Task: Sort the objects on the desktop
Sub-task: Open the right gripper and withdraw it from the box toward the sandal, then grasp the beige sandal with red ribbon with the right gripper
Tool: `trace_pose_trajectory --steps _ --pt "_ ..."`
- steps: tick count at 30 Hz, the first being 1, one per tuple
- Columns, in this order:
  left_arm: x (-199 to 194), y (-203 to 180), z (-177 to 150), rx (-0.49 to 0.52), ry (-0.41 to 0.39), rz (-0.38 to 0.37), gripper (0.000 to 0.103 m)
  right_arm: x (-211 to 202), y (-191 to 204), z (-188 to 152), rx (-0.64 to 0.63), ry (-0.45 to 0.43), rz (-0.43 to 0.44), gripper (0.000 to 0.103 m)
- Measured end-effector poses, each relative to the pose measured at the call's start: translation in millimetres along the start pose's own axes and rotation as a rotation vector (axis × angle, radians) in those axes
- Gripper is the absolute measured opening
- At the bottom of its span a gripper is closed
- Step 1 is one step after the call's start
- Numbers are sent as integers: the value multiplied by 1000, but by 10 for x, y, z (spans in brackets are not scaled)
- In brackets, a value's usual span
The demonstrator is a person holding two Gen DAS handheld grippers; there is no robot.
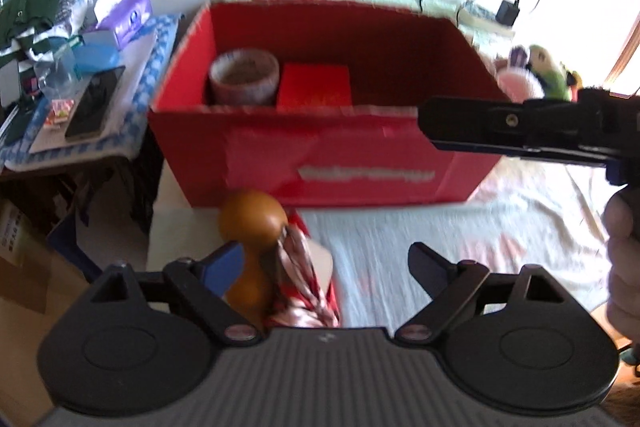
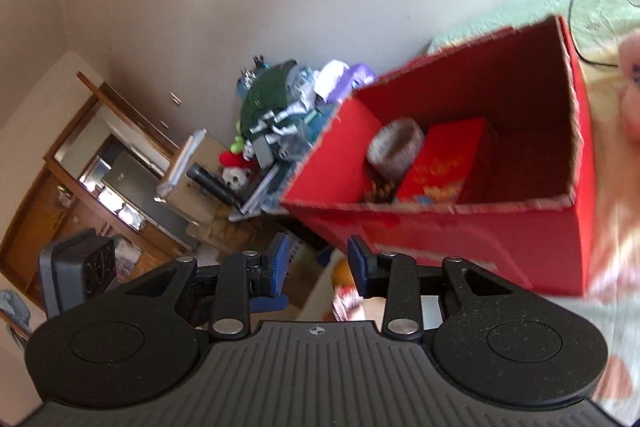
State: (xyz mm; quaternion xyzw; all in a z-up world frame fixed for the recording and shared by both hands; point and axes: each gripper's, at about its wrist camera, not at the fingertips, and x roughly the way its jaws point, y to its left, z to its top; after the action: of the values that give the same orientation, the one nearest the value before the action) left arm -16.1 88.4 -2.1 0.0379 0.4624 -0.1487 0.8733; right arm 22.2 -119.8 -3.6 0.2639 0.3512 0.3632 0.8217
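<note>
Tongs hold nothing: left gripper [image 1: 326, 263] gapes wide just behind the gourd [image 1: 253, 217] and red-white bundle [image 1: 304, 279], right gripper [image 2: 318, 267] stands narrower, with the red box [image 1: 320, 155] ahead holding a tape roll [image 1: 244, 77].

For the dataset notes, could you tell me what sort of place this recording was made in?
Probably a lived-in home room, perhaps a bedroom. The red box sits on a crumpled fabric cover, a cluttered side table holds a tissue box and clothes, and a wooden cabinet stands beyond.
</note>
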Motion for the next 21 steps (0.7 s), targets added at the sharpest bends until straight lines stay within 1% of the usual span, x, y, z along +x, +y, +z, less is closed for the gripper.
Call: trace_pose_trajectory --steps 6,8,10,11,14,17,21 --pt "323 -111 -156 -2 69 14 89 -87 -144 -165 50 25 -38 37" --pt "431 -93 -191 -21 101 21 87 -130 -181 -204 56 25 -56 37" --pt "499 -74 -216 -43 121 9 87 -170 -218 -254 60 23 -74 37" --pt "513 -79 -223 -45 120 7 87 -182 -243 -269 69 22 -82 37" --pt "551 -119 -242 -36 121 6 93 -207 -334 -309 108 24 -94 37" --pt "544 -172 -252 -39 121 1 94 -235 -386 -348 126 29 -109 37" --pt "461 -267 -238 -55 114 -63 94 -219 -454 -388 150 48 -128 37"
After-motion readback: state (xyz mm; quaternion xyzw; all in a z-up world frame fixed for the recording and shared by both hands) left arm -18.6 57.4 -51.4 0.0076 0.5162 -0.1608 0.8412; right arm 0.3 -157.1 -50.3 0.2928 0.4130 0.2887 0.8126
